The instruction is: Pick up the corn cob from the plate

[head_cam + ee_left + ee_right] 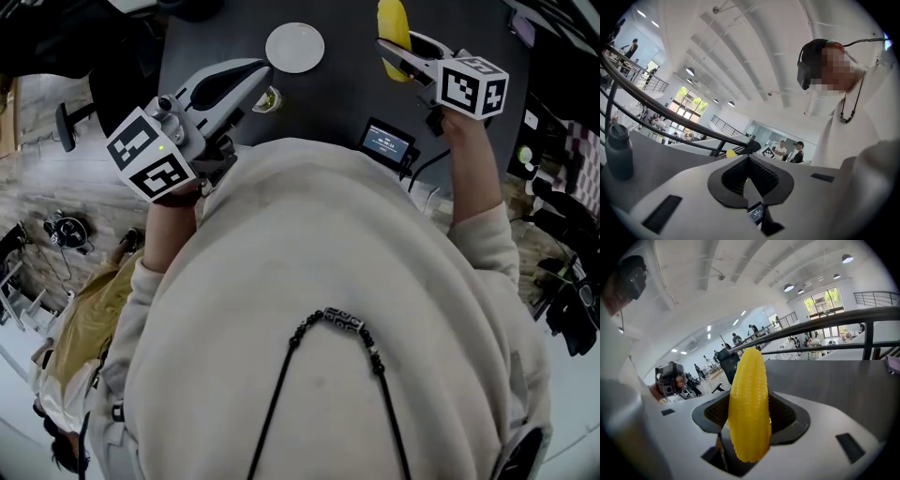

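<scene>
The yellow corn cob is held up off the table, clamped between the jaws of my right gripper at the far right of the dark table. In the right gripper view the corn cob stands upright between the black pads, with my right gripper shut on it. The white plate lies bare at the table's far middle. My left gripper hovers just left of the plate; its jaws are shut with nothing in them.
A small device with a lit screen sits on the dark table near my body. A small clear yellowish object lies under the left gripper's tip. A dark bottle stands at the left. People stand in the background.
</scene>
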